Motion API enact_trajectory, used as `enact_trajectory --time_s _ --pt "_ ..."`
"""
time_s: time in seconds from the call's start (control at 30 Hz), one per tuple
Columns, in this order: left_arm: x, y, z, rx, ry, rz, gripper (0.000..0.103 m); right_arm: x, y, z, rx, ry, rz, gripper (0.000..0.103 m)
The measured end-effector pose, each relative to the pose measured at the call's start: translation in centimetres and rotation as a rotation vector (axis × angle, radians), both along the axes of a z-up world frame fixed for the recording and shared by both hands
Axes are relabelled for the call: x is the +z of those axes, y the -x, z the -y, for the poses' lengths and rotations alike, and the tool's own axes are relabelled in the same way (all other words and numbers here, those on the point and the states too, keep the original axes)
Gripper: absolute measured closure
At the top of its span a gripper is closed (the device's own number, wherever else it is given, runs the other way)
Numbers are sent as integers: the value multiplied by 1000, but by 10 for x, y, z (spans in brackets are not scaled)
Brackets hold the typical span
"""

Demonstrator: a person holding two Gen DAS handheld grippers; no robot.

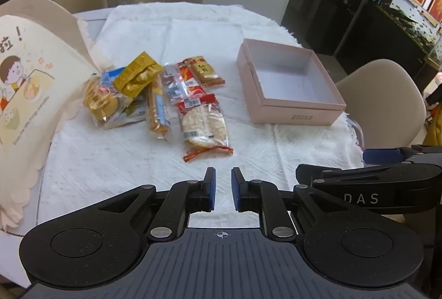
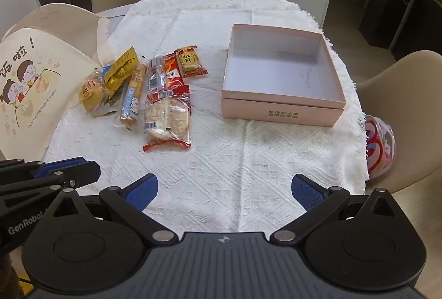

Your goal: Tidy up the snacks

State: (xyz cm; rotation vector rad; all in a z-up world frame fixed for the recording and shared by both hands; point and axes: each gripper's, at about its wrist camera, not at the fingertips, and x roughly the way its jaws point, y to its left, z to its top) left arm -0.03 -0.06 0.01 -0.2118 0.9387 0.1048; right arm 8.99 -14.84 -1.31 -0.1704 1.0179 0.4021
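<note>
1. The counter (image 2: 221,174) is carrying a white cloth, and the pink box (image 2: 281,105) is standing empty and open on the right side.
2. The snack pile (image 1: 154,94) is lying left of the box, well apart from it.
3. The rice cracker pack (image 1: 203,127) is pointing its long axis toward the left hand-held gripper (image 1: 223,188), which I judge nearer.
4. This one is holding nothing, its pads nearly together; the right hand-held gripper (image 2: 224,189) is gaping wide, also holding nothing.

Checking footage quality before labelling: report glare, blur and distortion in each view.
Left wrist view: fisheye bends the room edges, glare on the snack wrappers, focus fair. Right wrist view: same curved edges, soft even light in the box, corners dark.
</note>
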Motion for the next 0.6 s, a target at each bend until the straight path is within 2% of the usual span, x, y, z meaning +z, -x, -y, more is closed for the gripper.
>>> enact_trajectory --time_s 0.17,0.6 --pt "1 2 -2 4 21 -12 87 1 -2 1 -3 -31 -26 0" --pt "-3 6 5 5 27 -14 87 -4 6 6 -10 -12 -41 0"
